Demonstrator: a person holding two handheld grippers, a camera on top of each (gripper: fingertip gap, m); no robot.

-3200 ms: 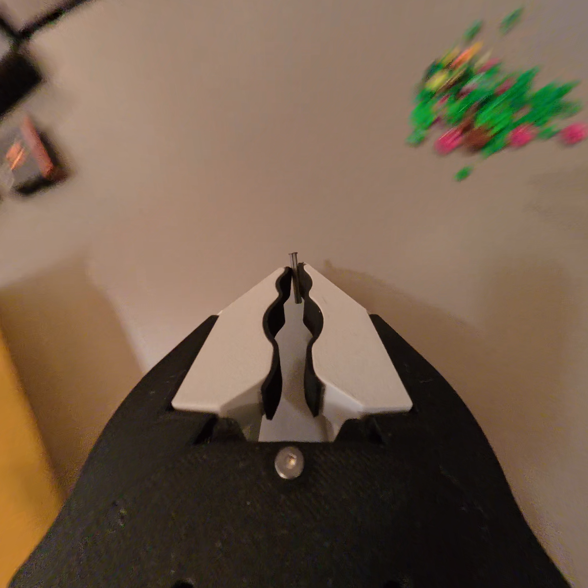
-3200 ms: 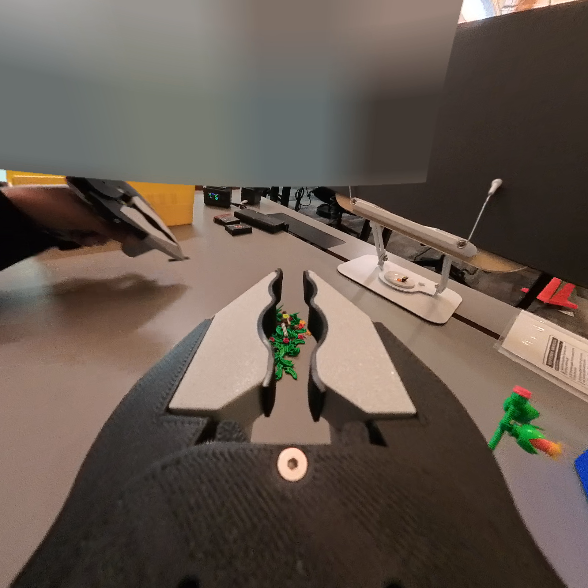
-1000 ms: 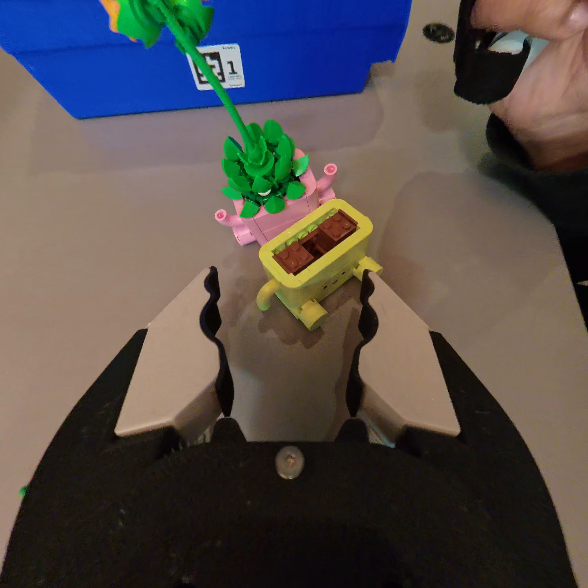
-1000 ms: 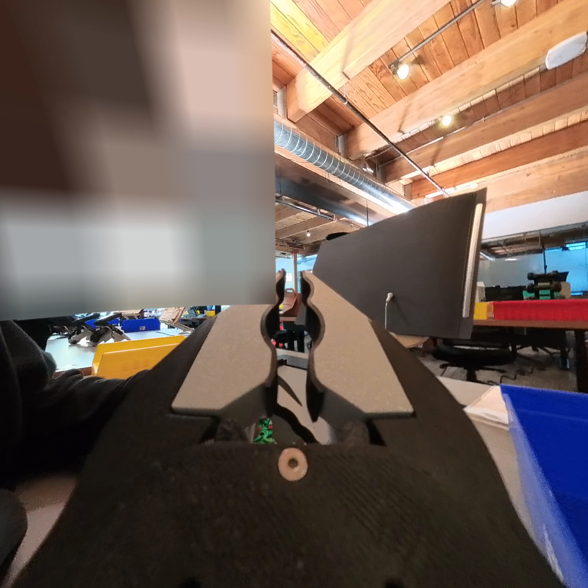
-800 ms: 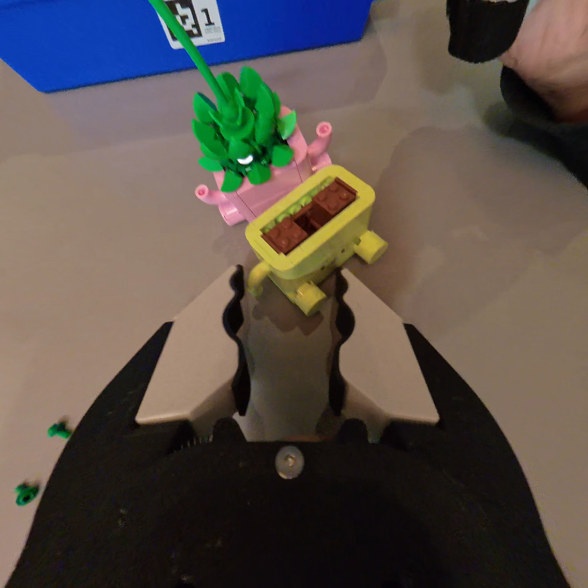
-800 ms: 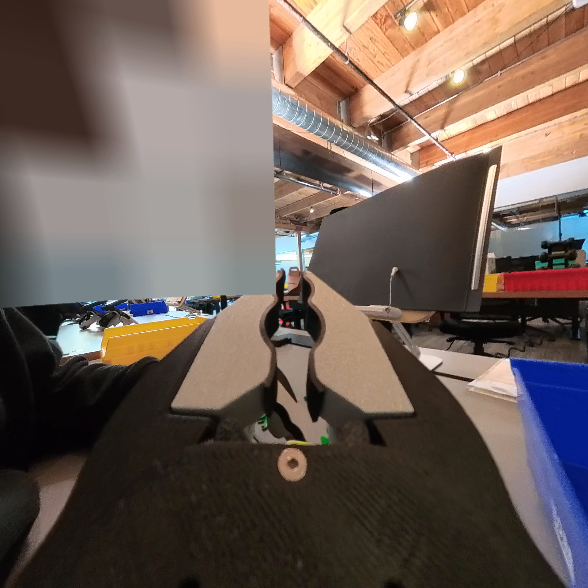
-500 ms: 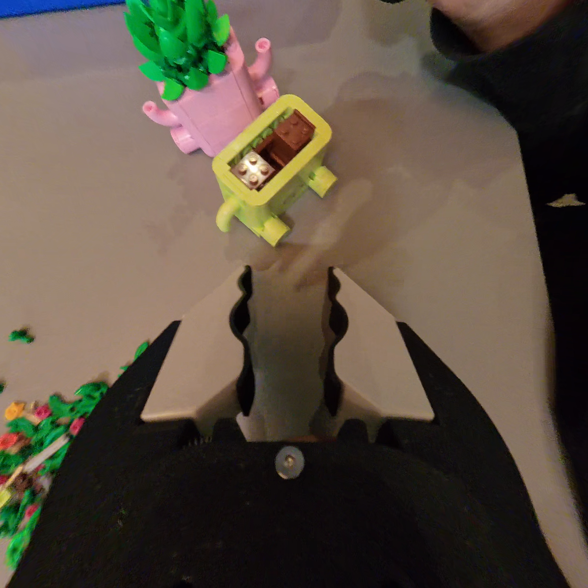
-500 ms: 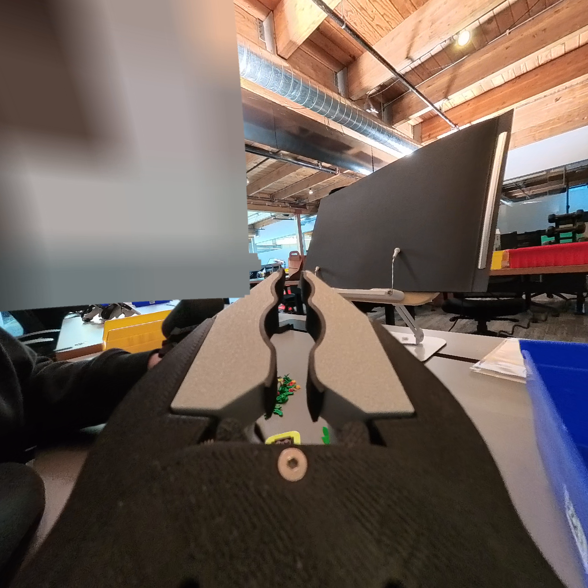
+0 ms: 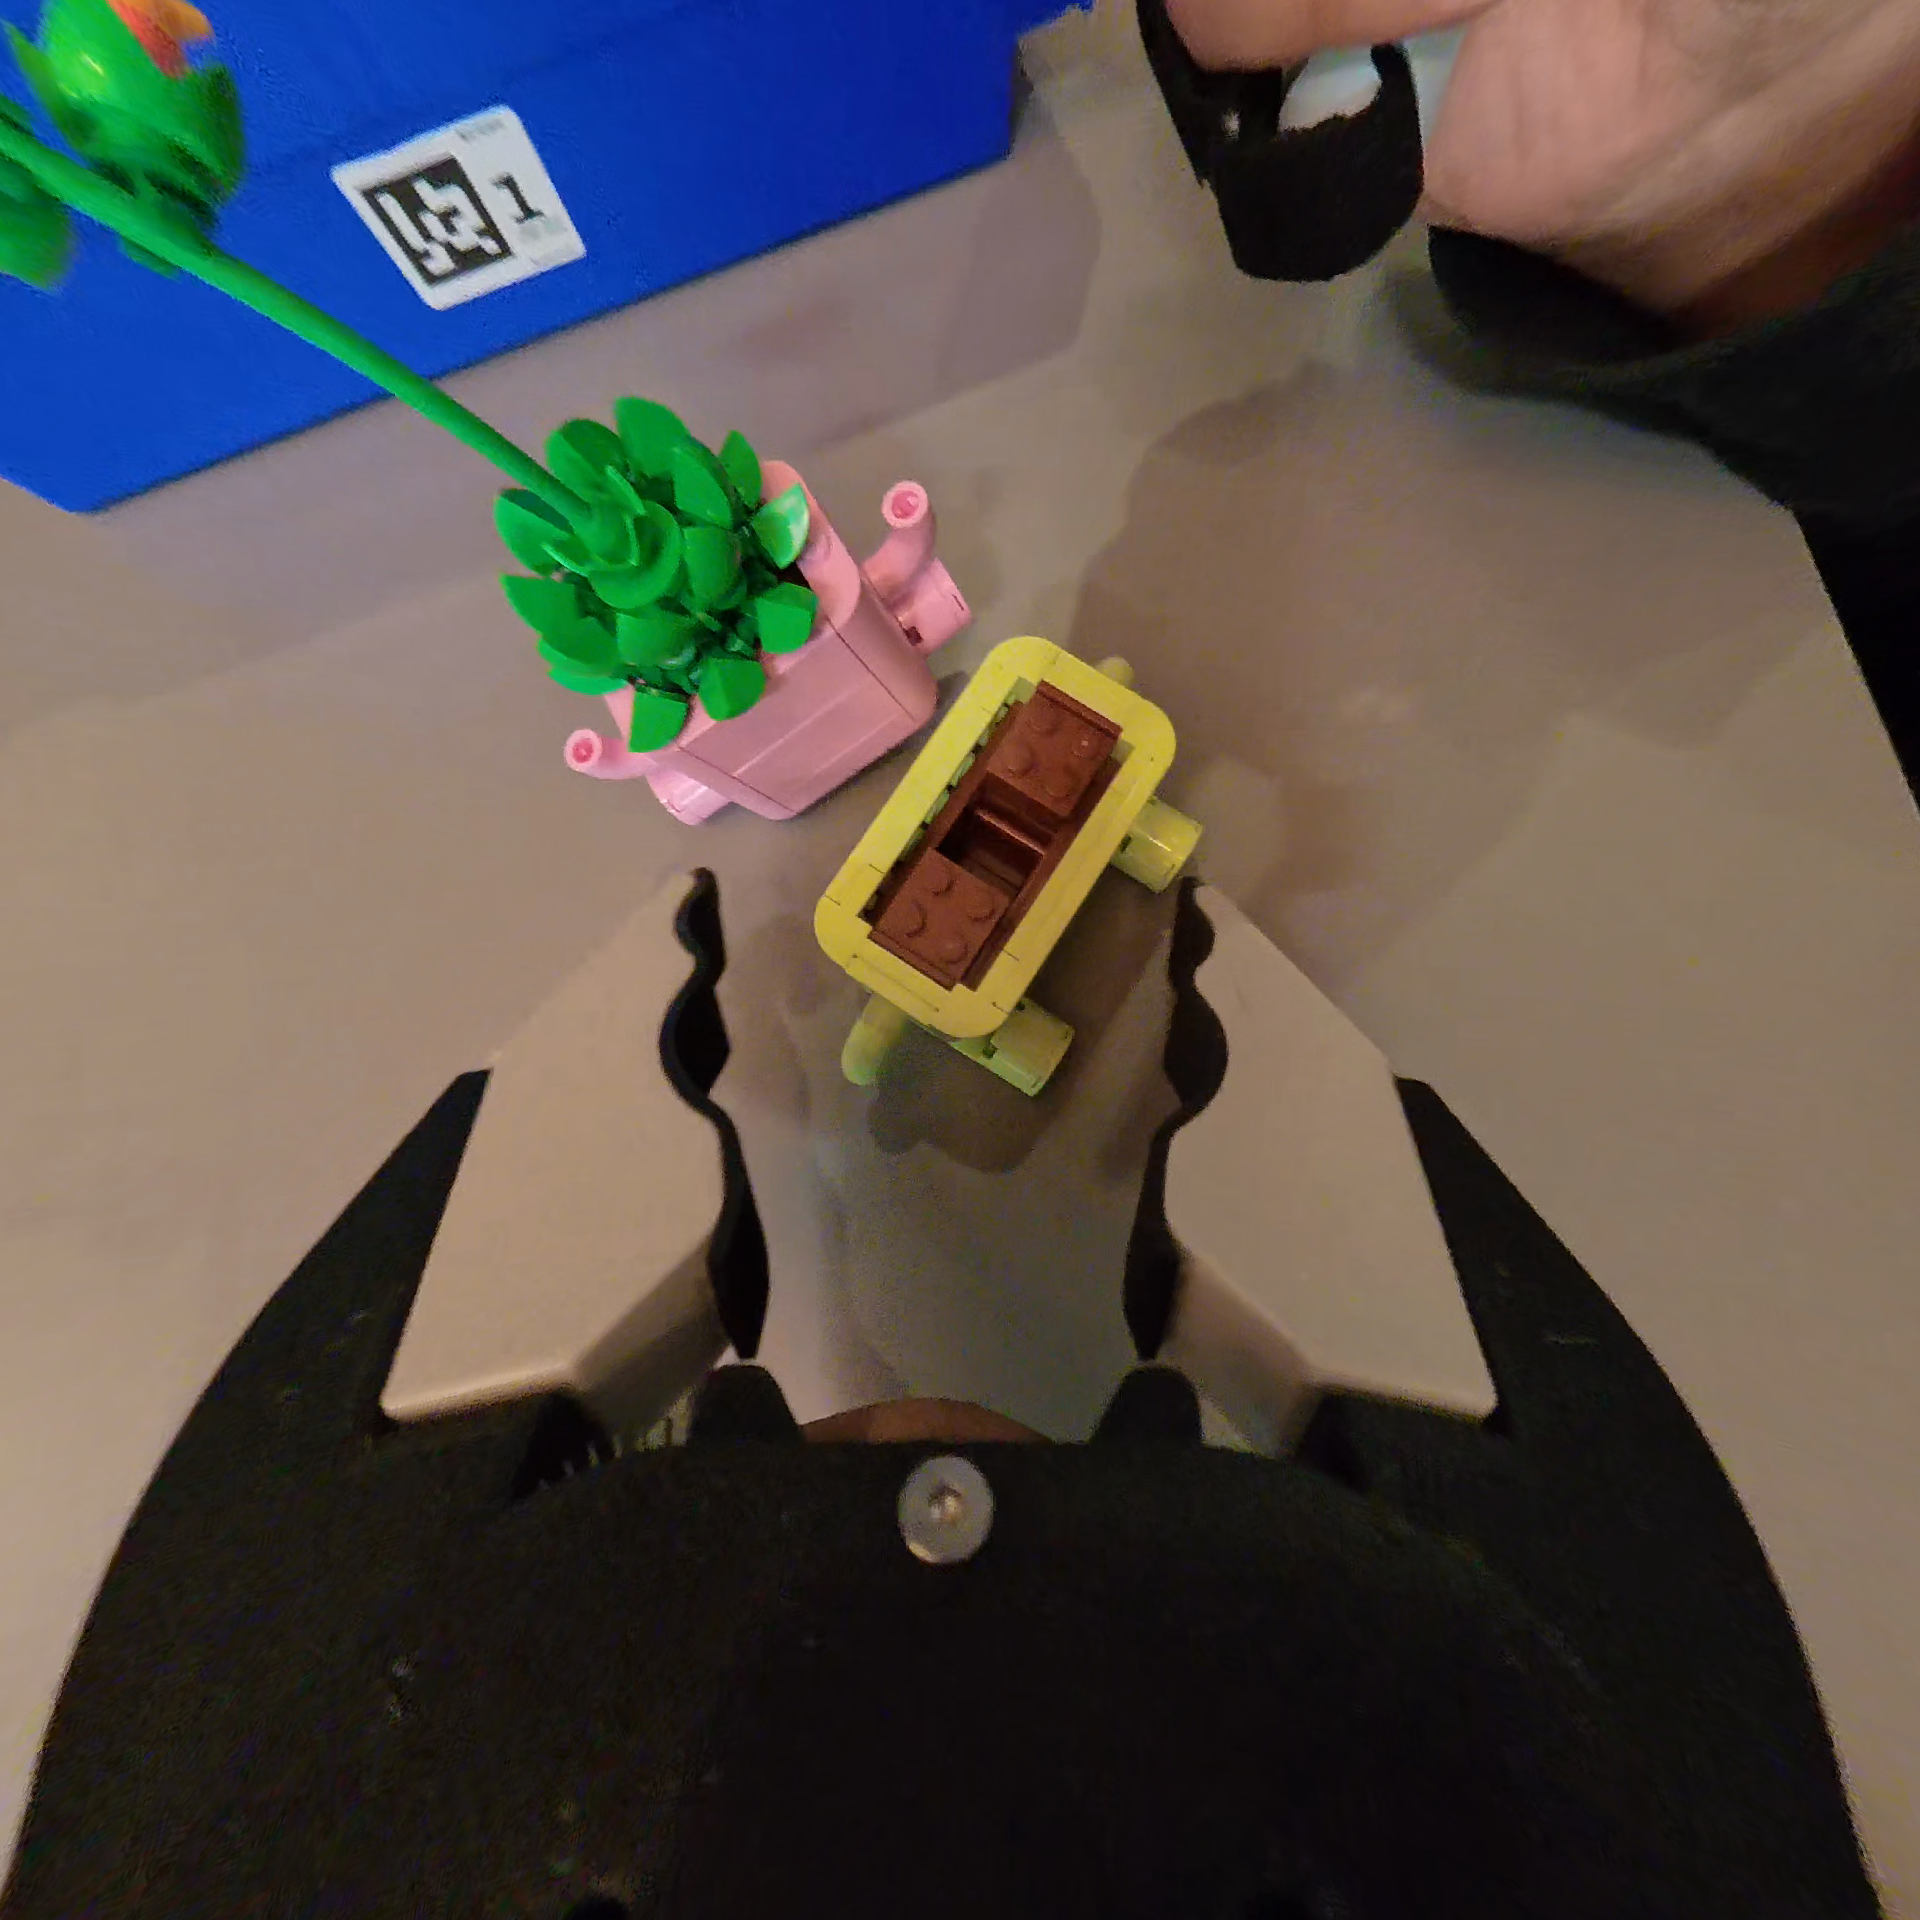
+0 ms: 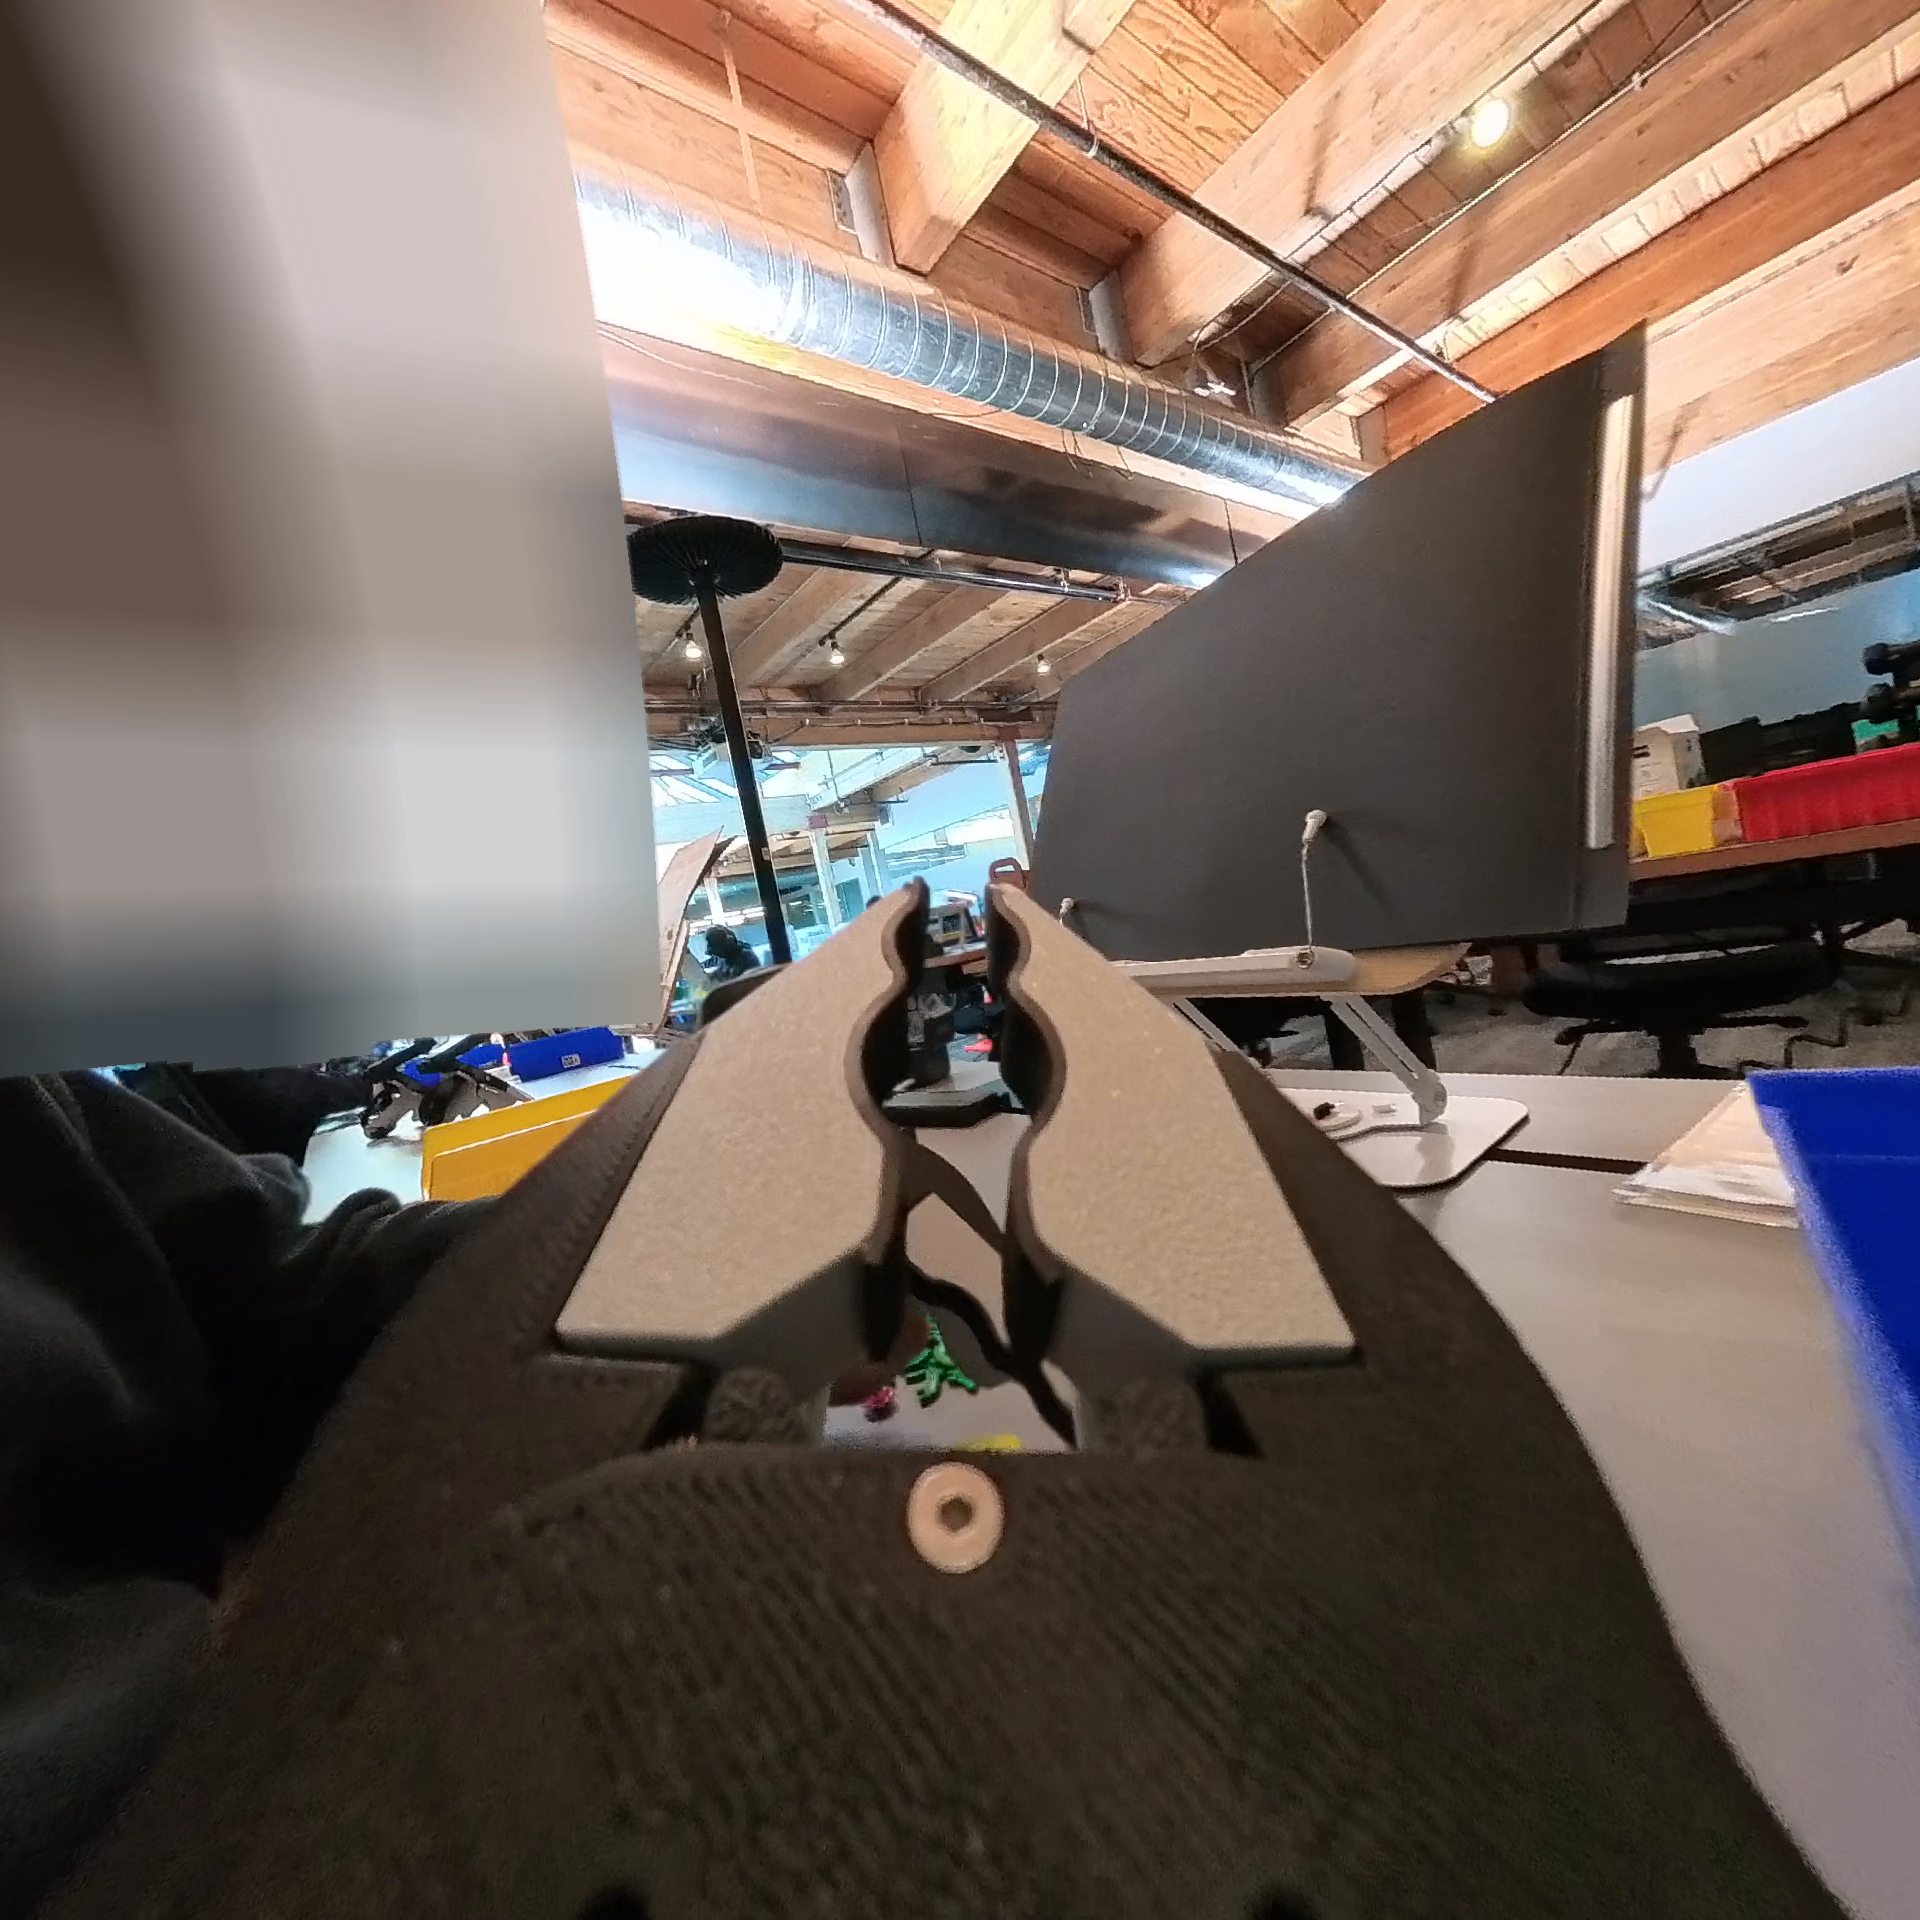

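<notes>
- Your left gripper (image 9: 940, 894) is spread wide with nothing in it, hovering over the grey table (image 9: 312, 935).
- Closest thing to it is the yellow brick planter (image 9: 997, 847). It sits right between the 2 fingertips in that view, nearer the right one, and neither finger touches it as far as I can see. It's got 2 brown bricks (image 9: 1049, 738) in the top with a gap between them.
- Just beside the planter, up and to the left, is a pink brick pot (image 9: 800, 717) stuffed with green leaves (image 9: 649, 582), and a long green stem (image 9: 312, 322) angles out toward the top left.
- Behind both is a blue bin (image 9: 727, 114) with a white sticker (image 9: 457, 208) on its side.
- Top right of that view, you can see your other hand (image 9: 1621, 135) wrapped around a black handle.
- Your right gripper (image 10: 954, 914) is nearly closed, with a thin slot left between the fingers and nothing pinched in it. It points up at a dark panel (image 10: 1330, 717), away from the table.
- Through the gap low down you can just catch some green bits (image 10: 935, 1377).
</notes>
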